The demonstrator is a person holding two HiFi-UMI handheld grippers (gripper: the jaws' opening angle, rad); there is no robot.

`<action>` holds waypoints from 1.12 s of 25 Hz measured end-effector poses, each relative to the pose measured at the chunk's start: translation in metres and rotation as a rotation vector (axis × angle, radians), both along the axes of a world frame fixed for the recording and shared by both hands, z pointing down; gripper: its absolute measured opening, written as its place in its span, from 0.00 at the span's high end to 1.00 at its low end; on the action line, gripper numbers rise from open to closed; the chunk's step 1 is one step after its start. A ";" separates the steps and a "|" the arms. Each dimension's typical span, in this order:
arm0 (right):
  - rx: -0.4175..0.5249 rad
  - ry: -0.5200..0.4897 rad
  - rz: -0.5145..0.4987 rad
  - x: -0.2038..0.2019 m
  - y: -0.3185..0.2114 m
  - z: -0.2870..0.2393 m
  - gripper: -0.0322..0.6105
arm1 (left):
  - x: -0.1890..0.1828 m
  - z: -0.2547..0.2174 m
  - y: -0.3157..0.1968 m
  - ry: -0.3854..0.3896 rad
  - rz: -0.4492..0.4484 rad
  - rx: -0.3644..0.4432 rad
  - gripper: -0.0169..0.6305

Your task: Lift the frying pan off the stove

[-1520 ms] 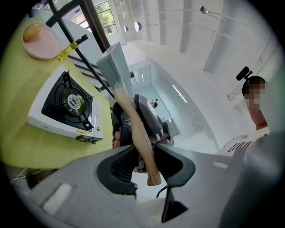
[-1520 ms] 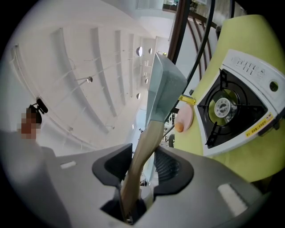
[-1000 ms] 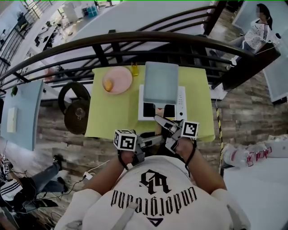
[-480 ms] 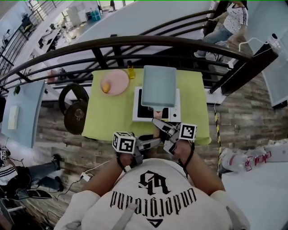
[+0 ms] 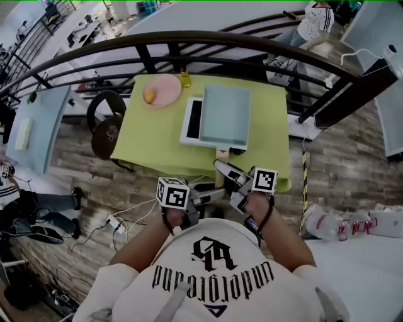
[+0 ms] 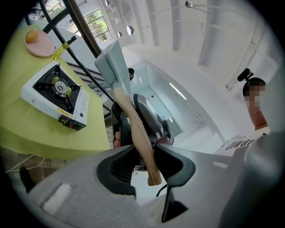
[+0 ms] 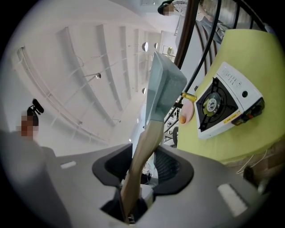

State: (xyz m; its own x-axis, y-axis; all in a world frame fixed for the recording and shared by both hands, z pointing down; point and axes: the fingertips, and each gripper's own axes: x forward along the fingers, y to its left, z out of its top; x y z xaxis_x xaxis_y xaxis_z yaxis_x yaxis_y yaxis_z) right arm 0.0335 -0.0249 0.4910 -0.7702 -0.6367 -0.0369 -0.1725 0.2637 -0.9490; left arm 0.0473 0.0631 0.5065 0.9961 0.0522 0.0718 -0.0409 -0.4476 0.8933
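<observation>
A square pale blue-grey frying pan (image 5: 224,116) with a wooden handle (image 5: 219,165) hangs in the air above the white gas stove (image 5: 191,119) on the yellow-green table (image 5: 151,138). The left gripper view shows the stove's burner (image 6: 56,85) bare, with the pan (image 6: 113,60) well apart from it. My left gripper (image 5: 213,194) is shut on the handle's end (image 6: 141,138). My right gripper (image 5: 225,171) is shut on the same handle (image 7: 143,147) a little further up, just below the pan (image 7: 163,87). Both grippers point level.
A pink plate (image 5: 162,90) holding a yellow-orange piece of food and a small yellow bottle (image 5: 186,78) stand at the table's far side. A dark curved railing (image 5: 189,43) runs behind it. A round stool (image 5: 106,133) stands left, cables (image 5: 116,221) lie on the floor, and a person (image 5: 317,19) is at the far right.
Both grippers have carried the pan sideways, to the right of the stove, so the stove's left part now shows beside it. The table has drifted and turned in the view.
</observation>
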 end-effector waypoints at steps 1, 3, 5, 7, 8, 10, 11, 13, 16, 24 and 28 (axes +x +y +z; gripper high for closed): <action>-0.006 -0.004 -0.006 -0.001 0.008 0.001 0.71 | 0.000 0.000 0.008 -0.002 -0.005 -0.002 0.74; -0.013 -0.009 -0.017 -0.002 0.025 0.002 0.71 | 0.000 0.000 0.024 -0.009 -0.006 -0.003 0.74; -0.015 -0.010 -0.023 -0.004 0.037 0.002 0.71 | -0.002 0.000 0.037 -0.013 -0.004 -0.001 0.74; -0.013 -0.014 -0.026 -0.007 0.048 0.001 0.71 | -0.005 -0.001 0.048 -0.012 0.001 0.000 0.74; -0.011 -0.014 -0.026 -0.009 0.052 0.000 0.71 | -0.006 -0.001 0.052 -0.011 0.006 0.000 0.74; -0.007 -0.009 -0.025 -0.011 0.058 0.000 0.71 | -0.009 -0.001 0.059 -0.007 0.017 0.002 0.74; -0.006 -0.006 -0.023 -0.012 0.061 0.000 0.71 | -0.010 -0.001 0.061 -0.003 0.023 0.003 0.74; -0.002 0.002 -0.019 -0.016 0.066 -0.002 0.71 | -0.015 -0.002 0.067 0.004 0.035 0.006 0.74; -0.003 0.021 -0.007 -0.024 0.074 -0.002 0.71 | -0.026 -0.004 0.075 0.014 0.060 0.017 0.74; 0.000 0.026 0.044 -0.059 0.091 -0.013 0.71 | -0.065 -0.014 0.091 0.025 0.119 0.024 0.74; -0.002 0.017 0.069 -0.080 0.102 -0.021 0.71 | -0.088 -0.023 0.103 0.027 0.158 0.034 0.74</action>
